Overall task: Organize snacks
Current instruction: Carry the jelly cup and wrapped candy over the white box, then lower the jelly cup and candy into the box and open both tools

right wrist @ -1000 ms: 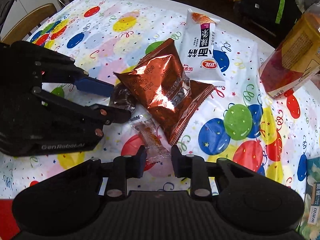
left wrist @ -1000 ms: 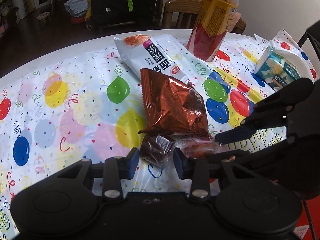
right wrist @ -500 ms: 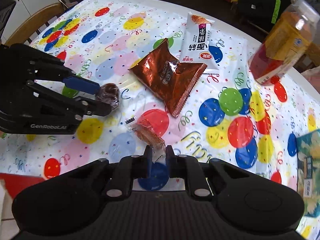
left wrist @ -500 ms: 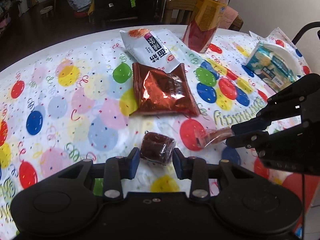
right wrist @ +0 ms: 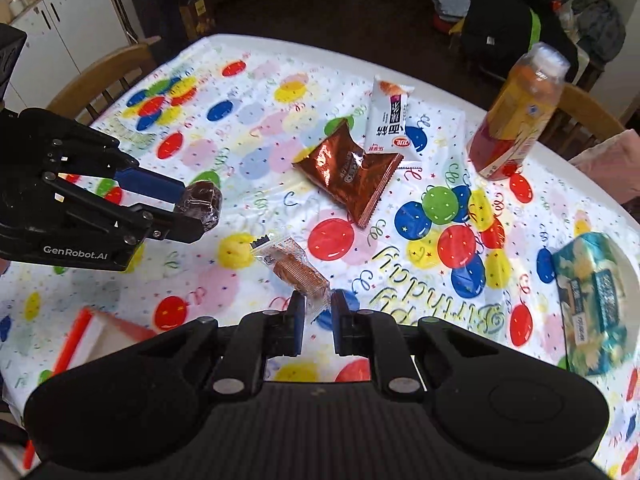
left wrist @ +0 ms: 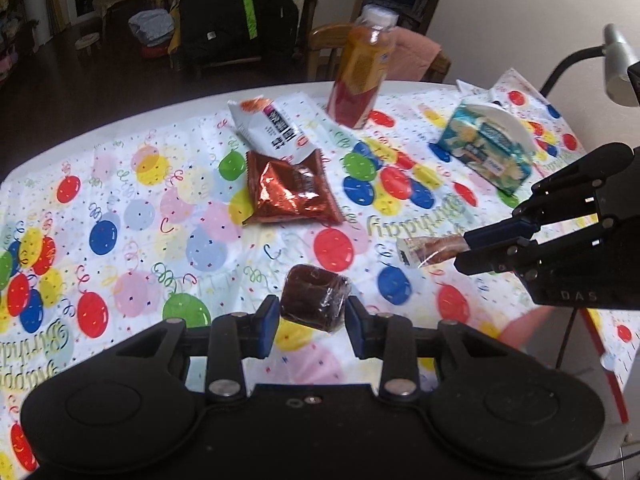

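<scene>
My left gripper (left wrist: 313, 321) is shut on a dark brown wrapped cake (left wrist: 314, 298), held above the balloon tablecloth (left wrist: 120, 216); the right wrist view shows the same cake (right wrist: 202, 205) at the left gripper's (right wrist: 191, 213) tips. My right gripper (right wrist: 318, 314) is shut on the edge of a clear-wrapped orange biscuit (right wrist: 294, 268), also lifted; in the left wrist view the biscuit (left wrist: 434, 249) sticks out from the right gripper (left wrist: 466, 249). A copper foil packet (left wrist: 290, 190) (right wrist: 352, 176) and a white snack packet (left wrist: 272, 130) (right wrist: 390, 122) lie on the table further away.
A juice bottle (left wrist: 362, 76) (right wrist: 516, 116) stands at the far side. A teal tissue pack (left wrist: 486, 152) (right wrist: 596, 300) lies on a white plate (left wrist: 512, 122) to the right. A red-edged box (right wrist: 86, 332) sits near the front edge. Wooden chairs (right wrist: 108, 76) ring the table.
Both grippers have lifted up and drawn back from the copper packet, each carrying its snack. The cake and the biscuit now hang higher over the cloth.
</scene>
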Demonstrator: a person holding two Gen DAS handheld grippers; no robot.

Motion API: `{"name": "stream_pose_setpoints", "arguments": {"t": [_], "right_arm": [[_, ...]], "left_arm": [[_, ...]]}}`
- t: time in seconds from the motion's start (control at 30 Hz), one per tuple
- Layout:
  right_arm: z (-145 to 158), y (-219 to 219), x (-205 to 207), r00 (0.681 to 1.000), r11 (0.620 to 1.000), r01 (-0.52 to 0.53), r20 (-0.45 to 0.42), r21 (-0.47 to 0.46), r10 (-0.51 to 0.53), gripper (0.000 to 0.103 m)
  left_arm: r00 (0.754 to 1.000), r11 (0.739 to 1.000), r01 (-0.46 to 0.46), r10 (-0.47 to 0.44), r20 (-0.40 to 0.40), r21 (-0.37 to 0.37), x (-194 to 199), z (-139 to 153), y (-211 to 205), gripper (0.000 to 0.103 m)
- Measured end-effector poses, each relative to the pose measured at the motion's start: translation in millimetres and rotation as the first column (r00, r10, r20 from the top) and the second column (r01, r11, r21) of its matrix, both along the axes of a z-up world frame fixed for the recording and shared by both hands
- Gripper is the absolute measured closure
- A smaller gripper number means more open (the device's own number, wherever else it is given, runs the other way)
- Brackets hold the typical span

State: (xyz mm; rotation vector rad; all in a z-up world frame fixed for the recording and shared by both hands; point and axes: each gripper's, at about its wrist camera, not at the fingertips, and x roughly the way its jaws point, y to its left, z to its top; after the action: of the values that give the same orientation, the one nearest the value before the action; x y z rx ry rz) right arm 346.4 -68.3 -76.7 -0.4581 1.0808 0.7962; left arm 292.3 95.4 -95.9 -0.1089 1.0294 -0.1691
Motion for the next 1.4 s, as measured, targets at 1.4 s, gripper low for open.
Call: {"name": "stream_pose_setpoints", "arguments": {"t": [1.4], "right_arm": [[5.9, -99.5, -175.5, 0.982, 0.983, 0.186, -0.018, -0.008, -0.186, 0.089]], "left_arm": [[0.943, 0.945, 0.320, -0.324, -0.073, -0.067, -160.3, 13.4, -107.5, 0.070]]}}
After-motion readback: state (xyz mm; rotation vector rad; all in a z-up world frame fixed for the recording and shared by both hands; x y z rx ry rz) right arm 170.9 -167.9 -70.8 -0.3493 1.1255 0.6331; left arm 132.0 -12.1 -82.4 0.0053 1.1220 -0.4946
